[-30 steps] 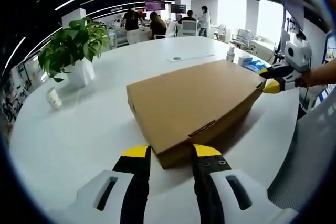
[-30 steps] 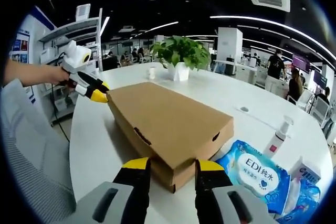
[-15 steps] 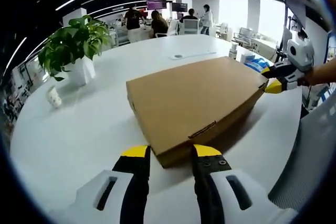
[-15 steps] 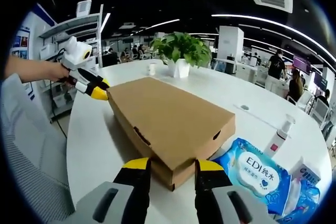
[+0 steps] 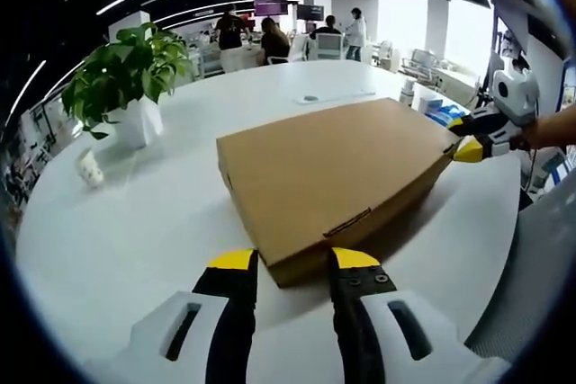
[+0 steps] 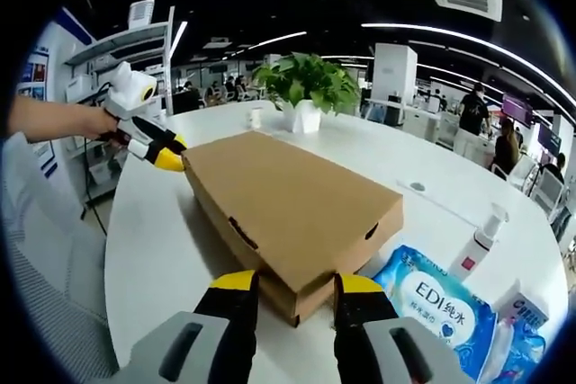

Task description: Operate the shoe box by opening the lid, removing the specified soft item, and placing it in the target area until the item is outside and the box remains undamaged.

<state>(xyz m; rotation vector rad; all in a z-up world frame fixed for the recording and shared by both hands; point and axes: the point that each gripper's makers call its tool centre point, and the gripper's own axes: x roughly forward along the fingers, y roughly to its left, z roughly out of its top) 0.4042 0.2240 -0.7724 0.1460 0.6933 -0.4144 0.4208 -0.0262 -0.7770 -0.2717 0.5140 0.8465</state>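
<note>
Here your shoe box (image 5: 337, 177) lies flat on the white round table (image 5: 135, 222) with its lid closed, a plain brown cardboard box with small slots along its sides. Its long axis runs from one gripper to the other: in the left gripper view one corner points straight at you between your own jaws, and the far end stretches away toward the upper right. Your left gripper (image 5: 290, 261) has its yellow-tipped jaws spread apart, one on each side of that near corner, just beside the cardboard without clamping it. In the right gripper view the box (image 6: 292, 209) points its opposite corner at your right gripper (image 6: 292, 282), whose jaws are likewise apart and straddle the corner. Across the box you can see your left gripper's yellow tips at the far corner; whether they touch the cardboard, you cannot tell from here. A blue pack of wipes (image 6: 441, 308) lies on the table just right of the box, with a small pump bottle (image 6: 475, 240) near it. A potted plant (image 5: 126, 87) in a white pot stands well apart from the box, and a small white cup (image 5: 87, 168) sits near it.
</note>
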